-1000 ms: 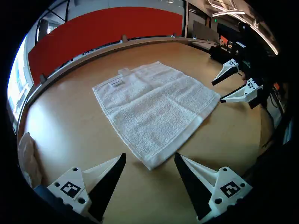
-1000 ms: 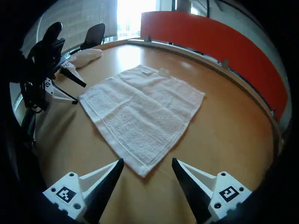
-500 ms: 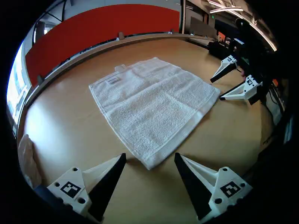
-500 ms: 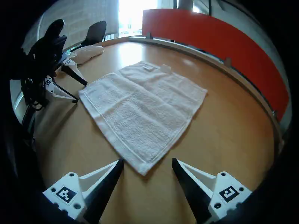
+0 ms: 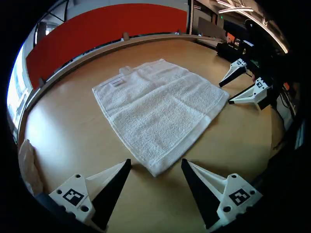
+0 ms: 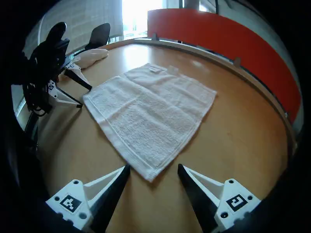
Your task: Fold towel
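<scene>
A: Location of towel (image 5: pixel 159 112), left gripper view?

B: Lies flat on the tabletop (image 5: pixel 70 128), straight ahead of the left gripper (image 5: pixel 155 160), turned corner-on. Reaches with its nearest corner in between the two fingers. Carries a sewn label (image 5: pixel 116 82) and a small loop (image 5: pixel 125 70) at the far edge, on the left finger's side.

A: State of those fingers?

B: Wide apart, gripping nothing. Tips just beside the towel's two near edges; contact with the cloth not resolvable.

A: Right gripper?

B: Same layout in the right gripper view: right gripper (image 6: pixel 153 166) with fingers spread, clamped on nothing, another towel corner in between them. In the left gripper view, same right gripper (image 5: pixel 225 95) far off past the right finger, fingers apart, tips just beside the towel corner on that side.

A: Left gripper from the right gripper view?

B: Left gripper (image 6: pixel 86 97) far off beyond the left finger, fingers apart, tips near the towel corner there.

A: Anything else?

B: Crumpled white cloth (image 6: pixel 91 57) on the tabletop, well apart from the towel, beyond the far-off left gripper. Dark chair (image 6: pixel 97 35) behind it. Red partition (image 5: pixel 105 27) along the tabletop's far rim.
</scene>
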Demonstrator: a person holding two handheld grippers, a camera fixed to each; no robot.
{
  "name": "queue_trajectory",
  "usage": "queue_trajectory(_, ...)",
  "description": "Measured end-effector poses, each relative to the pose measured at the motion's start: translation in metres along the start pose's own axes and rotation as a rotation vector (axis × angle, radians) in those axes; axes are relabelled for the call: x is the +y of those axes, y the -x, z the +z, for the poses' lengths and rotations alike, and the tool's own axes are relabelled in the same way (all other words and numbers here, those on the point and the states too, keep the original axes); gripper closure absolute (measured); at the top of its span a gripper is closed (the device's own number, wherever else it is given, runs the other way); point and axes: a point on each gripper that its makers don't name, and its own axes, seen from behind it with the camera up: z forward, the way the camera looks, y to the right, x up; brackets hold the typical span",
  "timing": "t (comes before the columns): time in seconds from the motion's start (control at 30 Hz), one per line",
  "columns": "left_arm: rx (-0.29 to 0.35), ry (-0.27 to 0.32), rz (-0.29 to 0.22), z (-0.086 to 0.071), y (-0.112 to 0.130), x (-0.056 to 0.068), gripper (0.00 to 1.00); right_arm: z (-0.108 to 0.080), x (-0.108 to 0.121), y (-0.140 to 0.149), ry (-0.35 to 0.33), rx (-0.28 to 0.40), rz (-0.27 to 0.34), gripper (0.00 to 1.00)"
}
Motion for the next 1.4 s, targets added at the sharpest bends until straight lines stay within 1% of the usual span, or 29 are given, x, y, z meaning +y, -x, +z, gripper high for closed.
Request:
queue_trajectory(0.13, -0.004, -0.004, -0.008, 0.000, 0.000, 0.000, 0.04, 0.000, -0.001, -0.001, -0.003, -0.001, -0.002, 0.08)
queue_trajectory(0.33, -0.008, -0.014, -0.017, 0.000, -0.001, 0.000, 0.06, 0.000, -0.004, -0.002, -0.012, 0.001, -0.009, 0.17)
queue_trajectory(0.4, -0.008, -0.016, -0.022, 0.000, -0.001, -0.001, 0.10, 0.000, -0.005, -0.002, -0.013, 0.001, -0.010, 0.20)
queue_trajectory(0.53, -0.013, -0.020, -0.024, 0.000, -0.001, -0.001, 0.21, -0.001, -0.008, -0.002, -0.020, 0.003, -0.016, 0.31)
queue_trajectory(0.67, -0.016, -0.018, -0.022, 0.000, -0.001, 0.001, 0.29, -0.002, -0.009, -0.002, -0.023, 0.004, -0.018, 0.38)
queue_trajectory(0.87, -0.019, -0.022, -0.027, 0.000, -0.001, 0.004, 0.44, -0.002, -0.008, -0.002, -0.024, 0.003, -0.016, 0.54)
queue_trajectory(1.07, -0.028, -0.023, -0.028, -0.002, -0.001, 0.005, 0.48, 0.000, -0.007, -0.003, -0.023, 0.000, -0.009, 0.70)
queue_trajectory(1.13, -0.032, -0.027, -0.029, -0.001, -0.002, 0.004, 0.54, 0.000, -0.008, -0.003, -0.026, -0.001, -0.005, 0.75)
queue_trajectory(1.27, -0.036, -0.038, -0.043, 0.000, -0.002, 0.003, 0.77, 0.001, -0.010, -0.004, -0.034, 0.000, 0.004, 0.78)
queue_trajectory(1.4, -0.031, -0.043, -0.043, 0.000, -0.002, 0.004, 0.82, 0.001, -0.011, -0.008, -0.041, 0.011, 0.012, 0.84)
